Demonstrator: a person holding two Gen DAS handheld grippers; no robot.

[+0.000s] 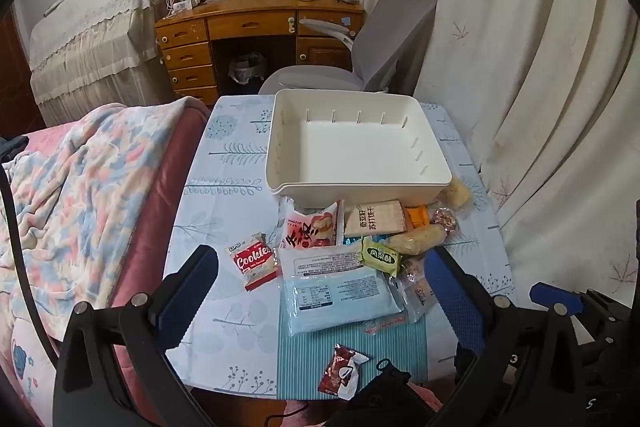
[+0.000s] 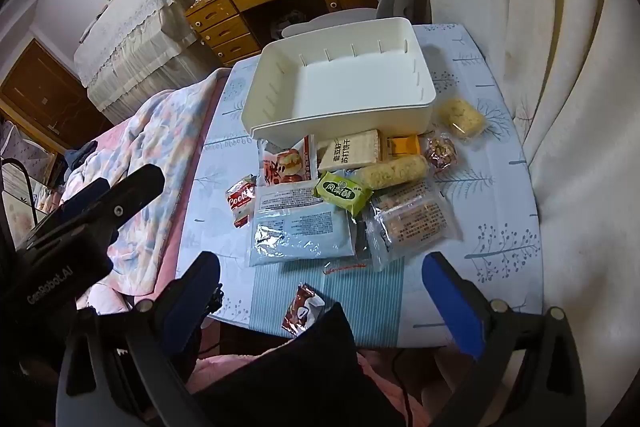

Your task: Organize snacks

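Two grippers are hovering over the table [image 1: 240, 315], both angled steeply down. Left gripper [image 1: 320, 291] is sitting with jaws fully spread, gripping nothing; right gripper [image 2: 320, 291] is doing the same, also carrying nothing. Snacks are lying in a loose pile just in front of the white bin [image 1: 352, 147], which is sitting at the far side of the table with nothing in it. Red Cookies packet [image 1: 253, 259] is lying at the pile's left edge, beside the pale blue packet [image 1: 340, 301]. Green packet [image 1: 380, 255] is resting on top, touching the long yellow roll [image 1: 418, 239]. Small brown wrapper [image 1: 342, 373] is lying apart, near the table's front edge. Round yellow snack [image 2: 460, 117] is sitting beside the bin's right corner.
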